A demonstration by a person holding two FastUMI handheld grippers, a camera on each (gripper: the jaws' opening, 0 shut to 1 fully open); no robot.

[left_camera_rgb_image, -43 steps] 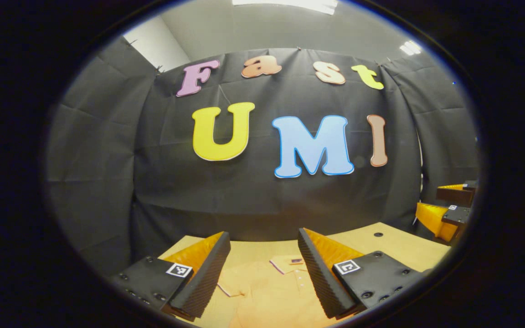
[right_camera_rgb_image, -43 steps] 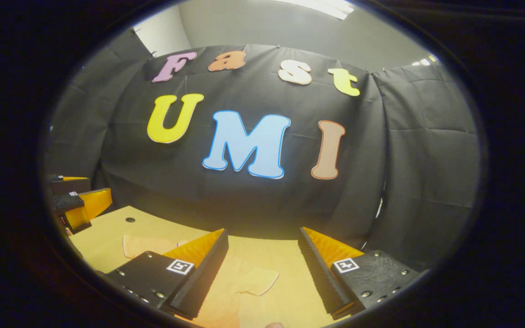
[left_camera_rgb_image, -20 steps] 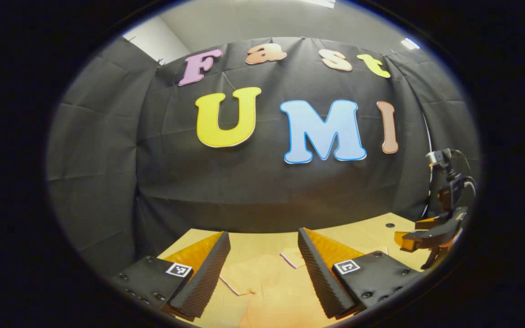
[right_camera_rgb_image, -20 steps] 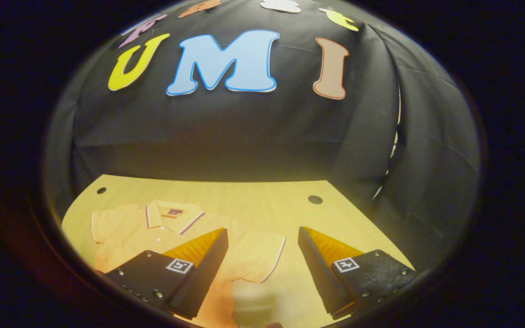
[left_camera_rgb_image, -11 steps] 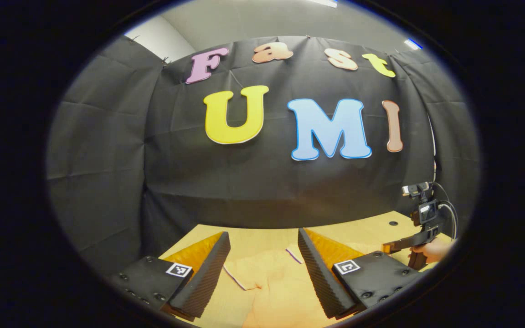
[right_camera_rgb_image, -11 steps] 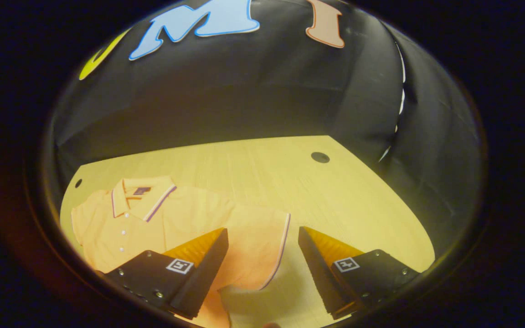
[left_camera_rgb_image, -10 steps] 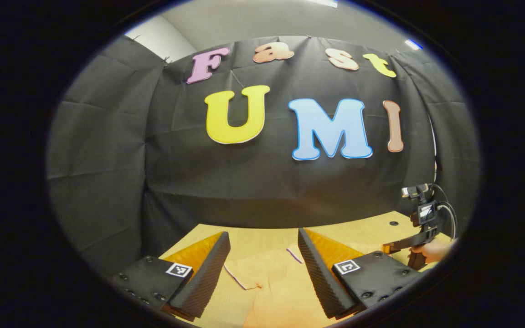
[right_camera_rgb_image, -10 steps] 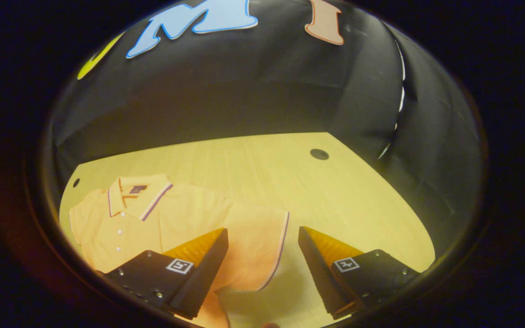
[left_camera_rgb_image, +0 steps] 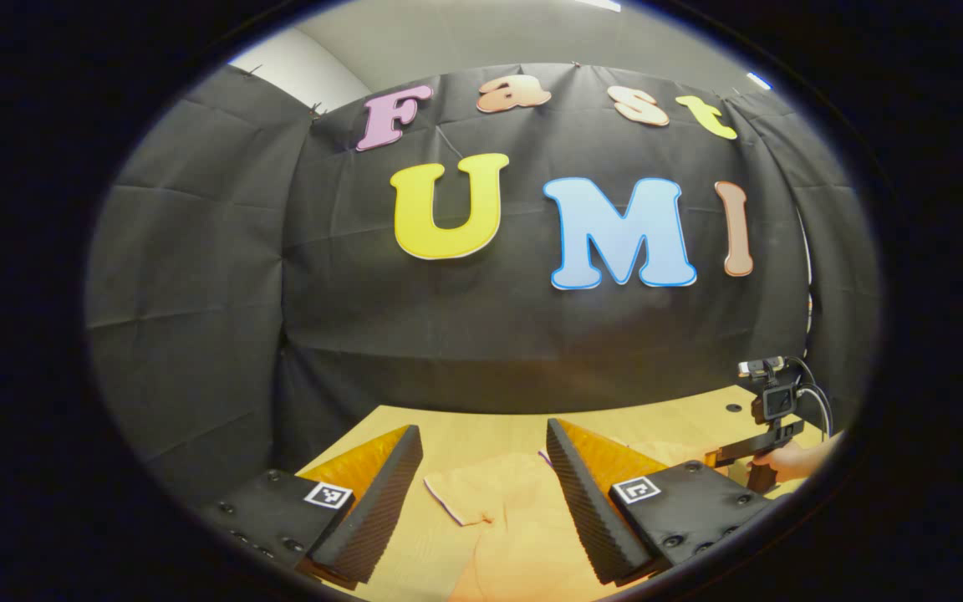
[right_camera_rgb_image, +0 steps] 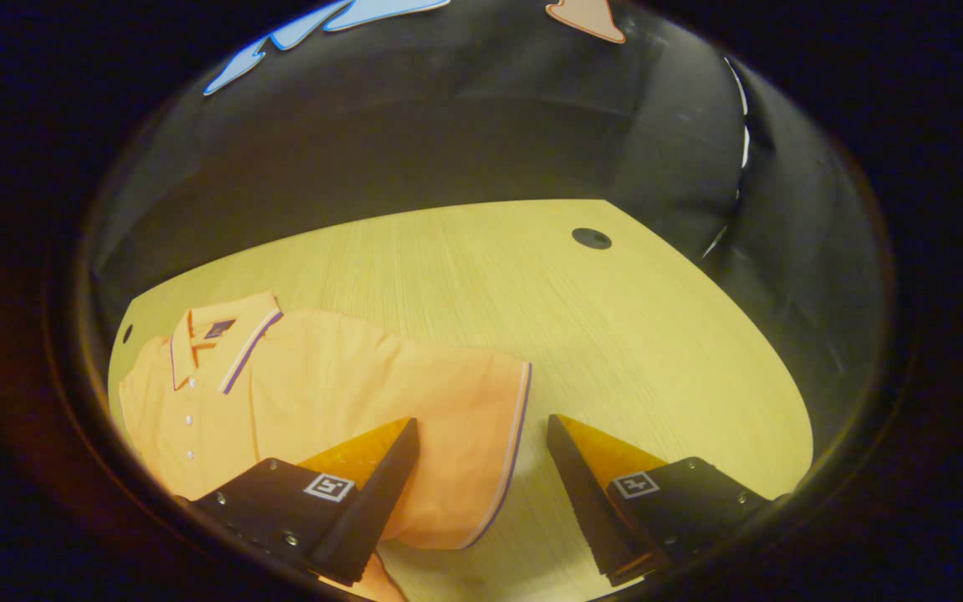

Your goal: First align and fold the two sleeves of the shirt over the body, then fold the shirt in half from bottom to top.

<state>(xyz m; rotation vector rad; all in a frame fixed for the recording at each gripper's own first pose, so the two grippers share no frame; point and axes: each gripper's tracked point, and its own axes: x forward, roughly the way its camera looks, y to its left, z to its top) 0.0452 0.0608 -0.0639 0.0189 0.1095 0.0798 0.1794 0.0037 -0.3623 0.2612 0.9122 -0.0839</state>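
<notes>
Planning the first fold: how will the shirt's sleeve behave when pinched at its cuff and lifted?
The sleeve lies limp and flat on the table, so it will likely droop. The thin knit looks light. The right gripper is open over its trimmed cuff.

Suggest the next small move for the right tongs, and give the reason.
Probably lower the right tongs onto the sleeve cuff and close. They are open with the striped cuff between the fingers, and the polo shirt lies flat on the table with this sleeve unfolded.
</notes>
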